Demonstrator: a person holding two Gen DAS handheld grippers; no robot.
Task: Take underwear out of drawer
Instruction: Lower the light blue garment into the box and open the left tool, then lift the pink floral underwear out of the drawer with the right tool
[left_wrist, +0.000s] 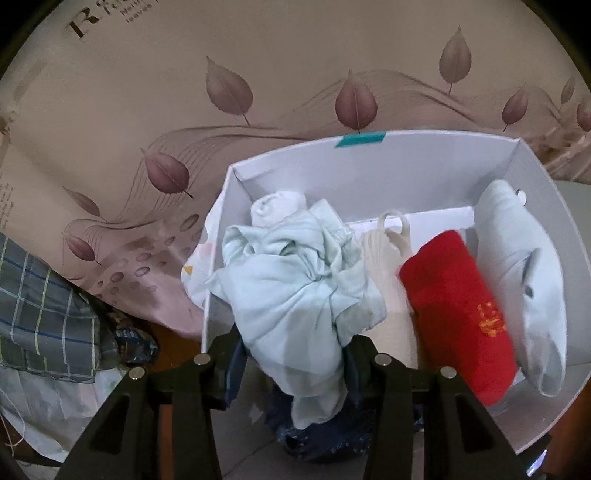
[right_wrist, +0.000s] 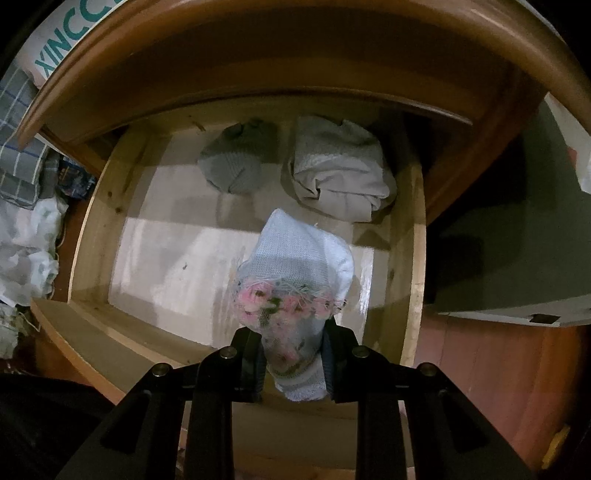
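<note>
In the left wrist view my left gripper (left_wrist: 293, 363) is shut on a crumpled pale mint garment (left_wrist: 291, 291), which hangs over the near left part of a white box (left_wrist: 369, 155). In the right wrist view my right gripper (right_wrist: 293, 363) points straight down over the open wooden drawer (right_wrist: 415, 236). It is shut on a white knitted piece of underwear with a pink flowered band (right_wrist: 299, 280). A grey rolled piece (right_wrist: 236, 162) and a beige folded piece (right_wrist: 340, 170) lie at the back of the drawer.
The white box holds a red rolled cloth (left_wrist: 458, 314), a white garment (left_wrist: 521, 280) at its right wall and a cream piece (left_wrist: 384, 254). A leaf-patterned sheet (left_wrist: 184, 110) lies behind the box. Checked fabric (left_wrist: 40, 314) is piled at the left.
</note>
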